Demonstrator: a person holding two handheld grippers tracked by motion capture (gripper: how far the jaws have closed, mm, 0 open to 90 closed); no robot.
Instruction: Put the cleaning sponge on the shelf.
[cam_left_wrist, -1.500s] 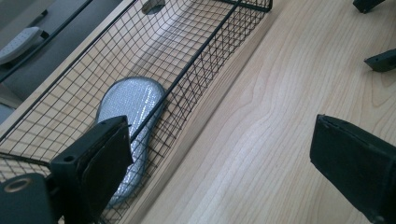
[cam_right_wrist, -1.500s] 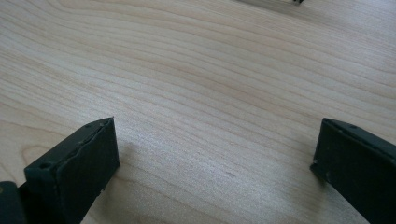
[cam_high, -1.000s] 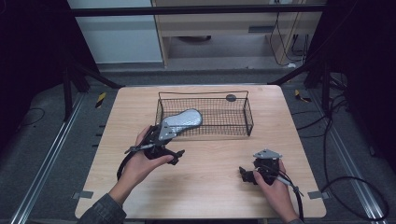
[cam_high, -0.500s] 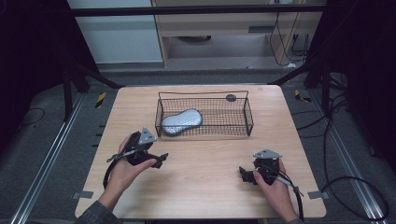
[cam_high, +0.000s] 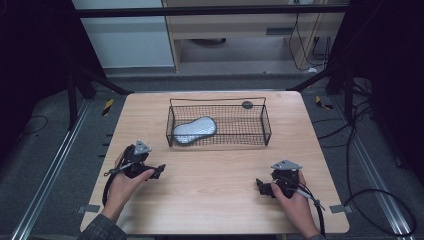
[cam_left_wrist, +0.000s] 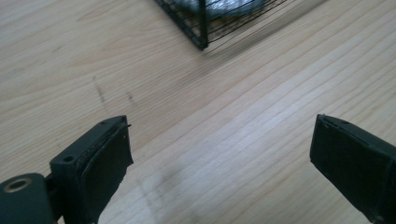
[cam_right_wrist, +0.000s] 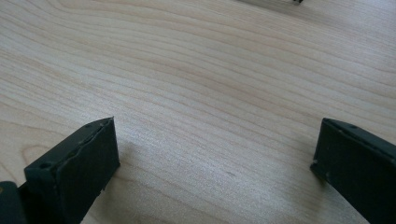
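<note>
— High view, lower left of the frame: what's there?
— Left gripper (cam_high: 157, 170) low over the counter (cam_high: 215, 200), jaws wide, empty. Lower right, the right gripper (cam_high: 261, 186), also spread wide and empty.
— Farther up?
— A wire basket (cam_high: 265, 125) at centre, a grey padded pouch (cam_high: 194, 130) lying in its left half.

Evenly lit wooden table (cam_high: 220, 170), dark surroundings, soft shadows, motion-blurred basket (cam_left_wrist: 219, 18), soft glare on wood

A light wooden table (cam_high: 220, 200) carries a black wire basket (cam_high: 265, 131) near its far edge.
</note>
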